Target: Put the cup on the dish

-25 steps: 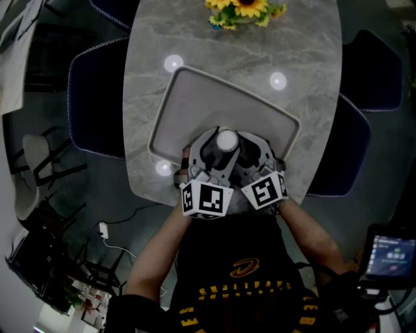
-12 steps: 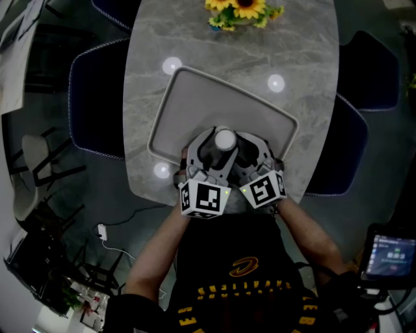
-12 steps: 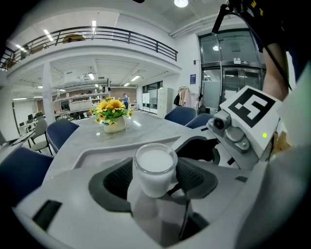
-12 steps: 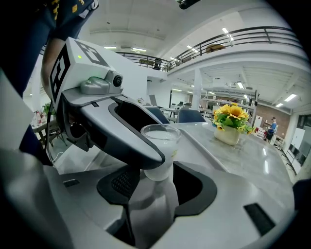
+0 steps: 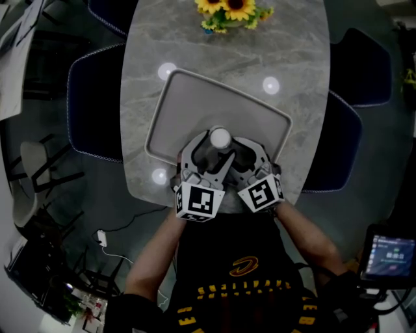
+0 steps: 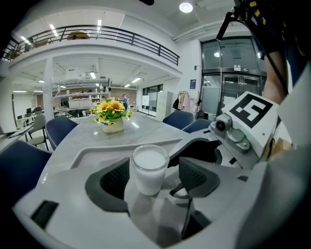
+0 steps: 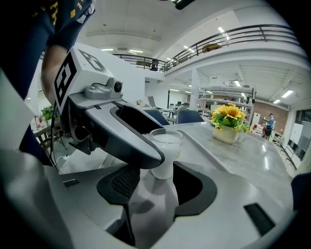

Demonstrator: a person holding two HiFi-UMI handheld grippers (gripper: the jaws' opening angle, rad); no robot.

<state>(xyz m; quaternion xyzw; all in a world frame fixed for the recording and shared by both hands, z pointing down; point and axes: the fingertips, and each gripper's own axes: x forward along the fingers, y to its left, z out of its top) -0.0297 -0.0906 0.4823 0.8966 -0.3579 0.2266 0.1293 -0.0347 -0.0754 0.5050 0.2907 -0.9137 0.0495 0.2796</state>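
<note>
Almost nothing has changed in the last second. Your head has drifted a little, so the whole scene slides sideways in the head view, but the cup (image 5: 220,138) keeps its place on the near part of the dish (image 5: 195,97), and both grippers stay bunched round it. I judge that the cup already stands on the dish, so placing looks done and letting go is what remains.

Your left gripper (image 6: 154,177) has its jaws apart with the cup between them: the cup is close against one pad, and a clear gap shows at the other, so it is not squeezing. Your right gripper (image 7: 163,182) is also spread, with the cup at its jaw tips and one jaw of the left gripper crossing just in front. When you back off, draw straight away so that no jaw catches the cup.

By count: one cup, one dish, two grippers, one table (image 5: 292,52), one bunch of flowers (image 5: 227,10) at its far end, and four chairs (image 5: 91,97) round it.
</note>
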